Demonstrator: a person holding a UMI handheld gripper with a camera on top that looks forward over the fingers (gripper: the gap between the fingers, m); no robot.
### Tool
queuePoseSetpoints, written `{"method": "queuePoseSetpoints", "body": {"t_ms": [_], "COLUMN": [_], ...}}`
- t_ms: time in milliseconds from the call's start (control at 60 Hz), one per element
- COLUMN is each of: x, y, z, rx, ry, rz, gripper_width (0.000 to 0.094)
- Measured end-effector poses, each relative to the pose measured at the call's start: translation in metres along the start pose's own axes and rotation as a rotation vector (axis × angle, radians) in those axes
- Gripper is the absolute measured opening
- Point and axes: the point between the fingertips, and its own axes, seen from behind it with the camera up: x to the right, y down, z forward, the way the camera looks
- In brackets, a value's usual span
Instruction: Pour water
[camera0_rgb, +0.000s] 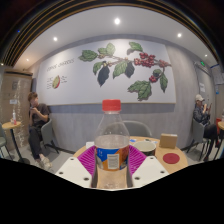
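- While the clear plastic water bottle with a red screw cap and blue label (112, 146) stands upright between the 2 fingers, the claw (112, 160) is clenched on it, with a magenta pad (91, 158) pressed against each side of the bottle at label height
- Its red cap is still screwed on, and the bottle rises well above the fingertips, its lower part dropping out of sight between the white finger bodies
- Just beyond the bottle lies a round light wooden table (150, 160), whose top shows at either side of the fingers
- Ahead of the claw and to its right, a white round bowl (145, 145) sits on that table, close to the bottle
- Further to the right of the claw, a small tan cardboard box (168, 141) stands on the table, and nearer than it lies a flat red round lid or coaster (171, 158); which of the 2 it is cannot be told
- Far ahead, the back wall carries a large mural of green leaves and red berries (125, 65)
- Off to the claw's left a seated person in dark clothes (37, 122) sits at another table, well apart from the bottle
- Off to the claw's right another person (204, 118) is seated near the wall
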Motion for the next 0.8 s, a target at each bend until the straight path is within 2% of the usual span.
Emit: {"method": "queuePoseSetpoints", "body": {"t_ms": [83,250,500,567,633,733,800], "x": [0.005,-0.008,-0.041,-0.048,-0.024,-0.029,-0.023], "y": [-0.004,-0.020,-0.045,-0.051,-0.048,-0.050,-0.051], "z": [0.011,0.028,0.082,0.086,0.104,0.086,0.104], "rx": [0.030,0.094,0.045,0.016,0.037,0.018,0.012], "ry": [0.019,-0.012,-0.236,-0.285,-0.315,-0.277,-0.249], "rz": [0.003,0.294,1.304,1.485,1.603,1.818,1.948], "gripper_width": [0.0335,0.0328,0.0326,0.0330,0.0344,0.0354,0.0382]}}
